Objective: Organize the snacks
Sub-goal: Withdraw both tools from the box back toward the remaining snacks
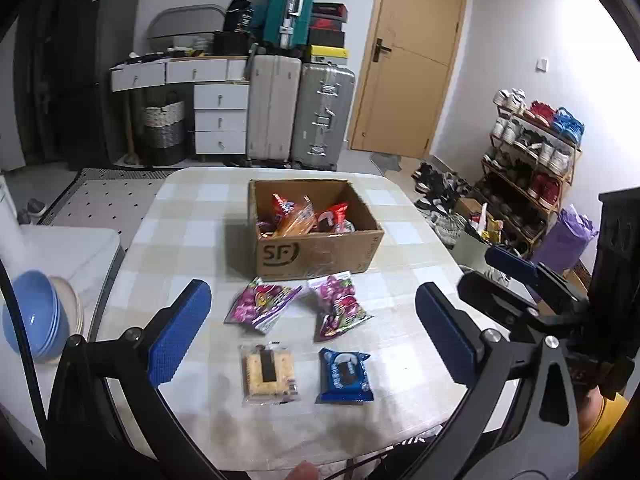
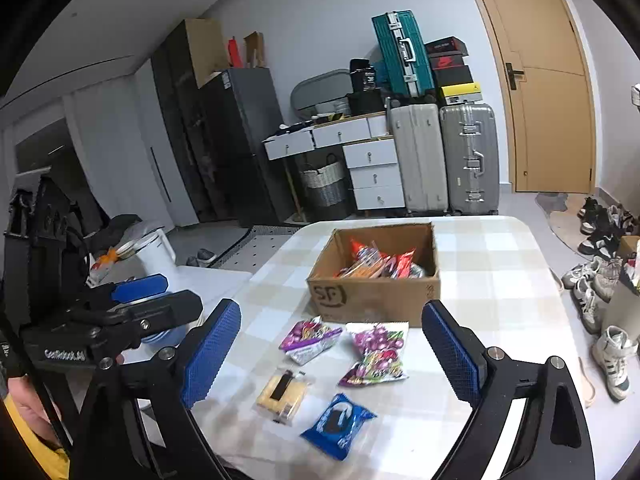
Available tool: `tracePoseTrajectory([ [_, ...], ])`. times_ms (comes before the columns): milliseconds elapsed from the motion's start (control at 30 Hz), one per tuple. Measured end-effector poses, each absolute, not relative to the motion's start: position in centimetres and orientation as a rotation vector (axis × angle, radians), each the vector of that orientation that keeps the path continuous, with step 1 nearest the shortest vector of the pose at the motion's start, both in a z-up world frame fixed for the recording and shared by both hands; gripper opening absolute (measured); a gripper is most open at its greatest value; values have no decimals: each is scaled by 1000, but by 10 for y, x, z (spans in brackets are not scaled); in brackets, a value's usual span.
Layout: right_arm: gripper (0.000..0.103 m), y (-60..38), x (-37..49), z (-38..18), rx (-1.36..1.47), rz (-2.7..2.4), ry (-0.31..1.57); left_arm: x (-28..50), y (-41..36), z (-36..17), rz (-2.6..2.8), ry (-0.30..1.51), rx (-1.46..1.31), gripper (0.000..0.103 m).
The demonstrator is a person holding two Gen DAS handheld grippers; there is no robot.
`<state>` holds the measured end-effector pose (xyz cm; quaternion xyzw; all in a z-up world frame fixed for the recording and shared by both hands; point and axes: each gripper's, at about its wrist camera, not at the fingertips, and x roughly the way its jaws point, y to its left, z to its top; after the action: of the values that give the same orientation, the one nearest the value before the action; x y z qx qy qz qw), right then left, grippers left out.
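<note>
An open cardboard box (image 1: 320, 254) (image 2: 374, 294) marked SF stands mid-table with several red and orange snack packs inside. In front of it lie two purple candy bags (image 1: 260, 304) (image 1: 340, 308), a clear cracker pack (image 1: 269, 374) and a blue cookie pack (image 1: 345, 376). The same snacks show in the right wrist view: purple bags (image 2: 310, 338) (image 2: 376, 354), cracker pack (image 2: 282, 394), blue pack (image 2: 338, 424). My left gripper (image 1: 313, 290) hangs open above the snacks with nothing between its pads. My right gripper (image 2: 332, 308) is open and empty too, to the right of the left one.
Checked tablecloth table (image 1: 192, 216) with a rounded front edge. Stacked blue bowls (image 1: 32, 320) rest on a low white surface at the left. Suitcases (image 1: 300, 120) and drawers stand behind, a shoe rack (image 1: 532, 152) and loose shoes (image 2: 608, 352) at the right.
</note>
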<state>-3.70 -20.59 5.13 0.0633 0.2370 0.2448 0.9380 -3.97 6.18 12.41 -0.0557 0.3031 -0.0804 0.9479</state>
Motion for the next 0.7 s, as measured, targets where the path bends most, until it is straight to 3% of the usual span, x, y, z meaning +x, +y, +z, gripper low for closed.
tracePoseTrajectory([
  [467, 97, -189, -19, -31, 54, 516, 421, -1, 67, 13, -71, 640, -109, 102],
  [700, 97, -185, -1, -55, 60, 522, 515, 20, 76, 2, -43, 677, -120, 102],
])
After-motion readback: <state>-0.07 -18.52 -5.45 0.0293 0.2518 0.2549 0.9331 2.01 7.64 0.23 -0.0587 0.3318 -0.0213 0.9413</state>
